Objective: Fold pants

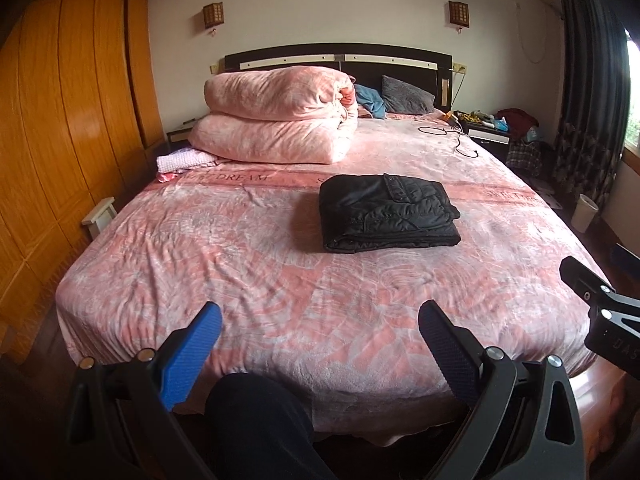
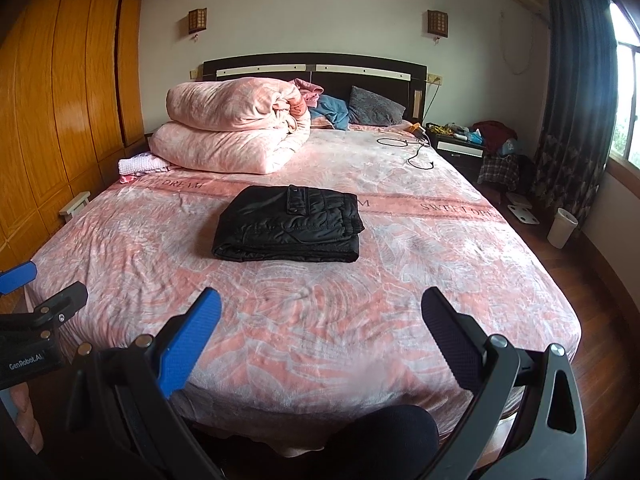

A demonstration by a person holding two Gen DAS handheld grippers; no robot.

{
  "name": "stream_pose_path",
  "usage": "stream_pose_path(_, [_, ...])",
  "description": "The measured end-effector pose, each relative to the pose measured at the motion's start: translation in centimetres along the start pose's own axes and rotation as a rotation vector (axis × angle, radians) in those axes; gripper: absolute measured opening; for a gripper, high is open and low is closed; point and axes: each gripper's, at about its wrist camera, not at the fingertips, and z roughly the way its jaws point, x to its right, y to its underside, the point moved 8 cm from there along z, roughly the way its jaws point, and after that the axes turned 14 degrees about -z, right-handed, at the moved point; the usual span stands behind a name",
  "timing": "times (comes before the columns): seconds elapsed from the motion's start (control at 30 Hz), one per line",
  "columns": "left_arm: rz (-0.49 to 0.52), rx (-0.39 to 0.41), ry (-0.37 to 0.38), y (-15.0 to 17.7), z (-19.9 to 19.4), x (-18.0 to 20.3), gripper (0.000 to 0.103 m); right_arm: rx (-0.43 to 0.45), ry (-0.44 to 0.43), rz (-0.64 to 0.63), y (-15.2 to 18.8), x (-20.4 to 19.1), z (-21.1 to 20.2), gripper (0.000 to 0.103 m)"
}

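My left tongs [image 1: 320, 344] were spread wide and held nothing; they hung over the near edge of the bed [image 1: 280, 272]. My right tongs [image 2: 320, 336] were spread in the same way, also with nothing between the fingers, and were just beside the left ones, over the same edge. In the right view the left tongs showed at the left border, and in the left view a part of the right tongs showed at the right border. Below the tongs I saw my knee [image 1: 256, 416] in dark cloth, close to the bed.

The pants [image 1: 388, 214] were black and lay folded into a flat, thick packet in the middle of the bed, on the pink sheet, well apart from both tongs. Farther behind, near the dark headboard [image 1: 340, 60], a folded pink quilt [image 1: 276, 116] lay on the left side, with a grey pillow [image 1: 406, 96] to its right. A black cable [image 1: 452, 138] lay on the sheet near the nightstand [image 1: 486, 134]. A wooden wardrobe [image 1: 72, 100] stood along the left wall.
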Motion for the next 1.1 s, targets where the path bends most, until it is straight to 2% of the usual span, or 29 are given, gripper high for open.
stream_pose_path(0.23, [-0.006, -0.011, -0.061, -0.1, 1.5, -0.2, 0.099, -0.016, -0.008, -0.004, -0.3, 0.0, 1.5, 0.1])
stream_pose_path(0.43, [-0.011, -0.058, -0.036, 0.1, 2.4, 0.4, 0.099, -0.019, -0.013, -0.005, -0.4, -0.1, 2.2, 0.1])
stream_pose_path(0.6, [0.001, -0.027, -0.053, -0.3, 2.2, 0.6, 0.099, -0.026, -0.017, 0.002, -0.6, 0.0, 2.8, 0.1])
stream_pose_path(0.8, [-0.041, -0.042, 0.015, -0.7, 2.3, 0.9, 0.099, -0.024, -0.012, 0.004, -0.8, 0.1, 3.1, 0.1])
stream_pose_path(1.1, [-0.037, -0.038, 0.027, -1.0, 2.2, 0.9, 0.099, -0.02, -0.003, 0.004, -1.0, 0.0, 3.2, 0.1])
